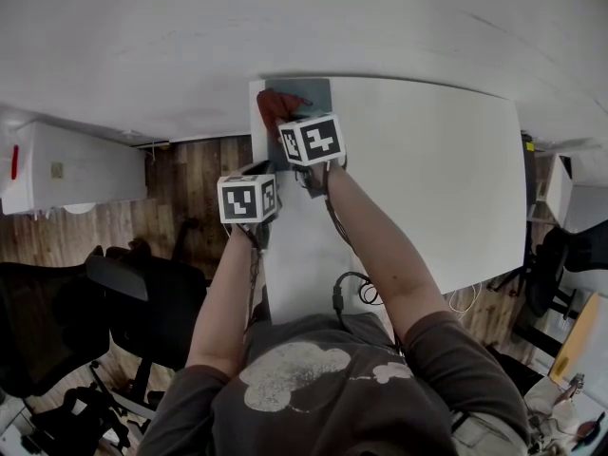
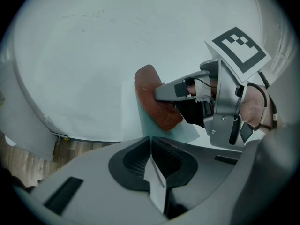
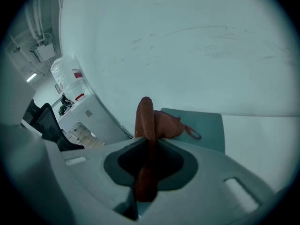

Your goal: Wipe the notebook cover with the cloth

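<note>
**Right jaws pinch the cloth over the notebook**

Right gripper [image 3: 149, 140] has its jaws closed on the rust-brown cloth [image 3: 161, 124]. The cloth rises between them in a fold and droops onto the teal notebook [image 3: 208, 130], with a small loop lying on the cover. That notebook sits at the far left corner of the white table [image 1: 427, 160], close under the pale wall [image 1: 285, 17]. The left gripper [image 2: 151, 143] hangs just beside it at the table's left edge, jaws pressed together. A pale sliver shows at their seam, and what it is cannot be told. A black cable [image 1: 353, 288] curls near the table's front edge. Left of the table, over wood floor [image 1: 204, 174], stand a black office chair [image 1: 123, 288] and a white cabinet [image 1: 76, 169].
</note>
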A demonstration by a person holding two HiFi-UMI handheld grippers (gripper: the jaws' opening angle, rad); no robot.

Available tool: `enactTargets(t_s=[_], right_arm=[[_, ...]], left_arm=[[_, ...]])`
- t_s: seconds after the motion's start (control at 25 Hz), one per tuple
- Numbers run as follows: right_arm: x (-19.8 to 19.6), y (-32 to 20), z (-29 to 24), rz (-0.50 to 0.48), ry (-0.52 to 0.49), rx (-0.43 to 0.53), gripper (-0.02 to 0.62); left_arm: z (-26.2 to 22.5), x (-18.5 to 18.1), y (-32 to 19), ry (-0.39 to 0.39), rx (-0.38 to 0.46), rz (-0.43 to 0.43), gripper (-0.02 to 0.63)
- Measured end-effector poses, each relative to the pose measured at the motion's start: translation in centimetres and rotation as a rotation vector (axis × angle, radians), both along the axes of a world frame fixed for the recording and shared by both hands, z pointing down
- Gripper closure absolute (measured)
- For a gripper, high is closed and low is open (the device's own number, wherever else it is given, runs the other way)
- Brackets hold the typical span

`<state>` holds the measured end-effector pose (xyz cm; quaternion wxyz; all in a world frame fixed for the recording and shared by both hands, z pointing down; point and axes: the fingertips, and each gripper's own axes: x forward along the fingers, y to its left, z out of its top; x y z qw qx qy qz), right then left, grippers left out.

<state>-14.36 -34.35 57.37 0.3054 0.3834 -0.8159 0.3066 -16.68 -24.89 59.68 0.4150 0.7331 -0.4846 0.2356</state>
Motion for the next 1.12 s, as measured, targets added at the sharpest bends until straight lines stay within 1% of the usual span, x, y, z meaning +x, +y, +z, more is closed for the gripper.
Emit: enactTargets(t_s=[0.2, 0.56, 0.8, 1.12], right_arm=[[1.8, -0.2, 0.1, 0.034, 0.005, -0.002, 0.538], [6.5, 0.0, 0.1, 0.122, 0.010, 0.001, 0.538], [9.5, 0.3, 0.3, 0.169, 0.037, 0.008, 0.538], [12.0, 0.5, 0.7, 0.232, 0.043, -0.007, 0.538]], left_arm=[[0.1, 0.0, 0.0, -0.006, 0.003, 0.000, 0.589], [0.1, 0.0, 0.0, 0.000, 0.006, 0.000, 0.589], [0.0, 0.2, 0.1, -0.003, 0.011, 0.007, 0.590], [0.0, 0.1, 0.2, -0.005, 0.012, 0.012, 0.589]])
